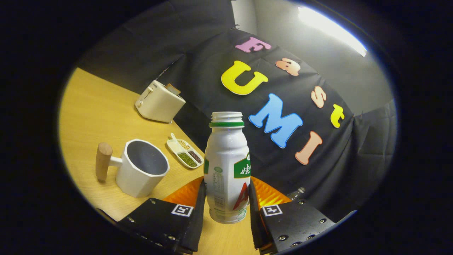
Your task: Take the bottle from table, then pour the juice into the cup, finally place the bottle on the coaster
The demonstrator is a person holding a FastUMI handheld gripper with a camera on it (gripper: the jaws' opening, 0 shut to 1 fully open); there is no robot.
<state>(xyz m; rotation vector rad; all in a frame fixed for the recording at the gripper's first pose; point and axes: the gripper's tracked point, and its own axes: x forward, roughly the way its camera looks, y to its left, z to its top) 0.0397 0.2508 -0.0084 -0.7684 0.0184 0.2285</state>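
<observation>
The fingers pinch the open bottle, lifted above the tabletop. Next, I think, carry it slowly to the cup near the tabletop's front edge, then tip gently.

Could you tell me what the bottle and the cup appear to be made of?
The bottle, clamped in the gripper, looks like glossy white plastic: moulded neck threads, printed wrap. The cup looks like matte white ceramic, faceted, with what seems a wooden handle.
</observation>
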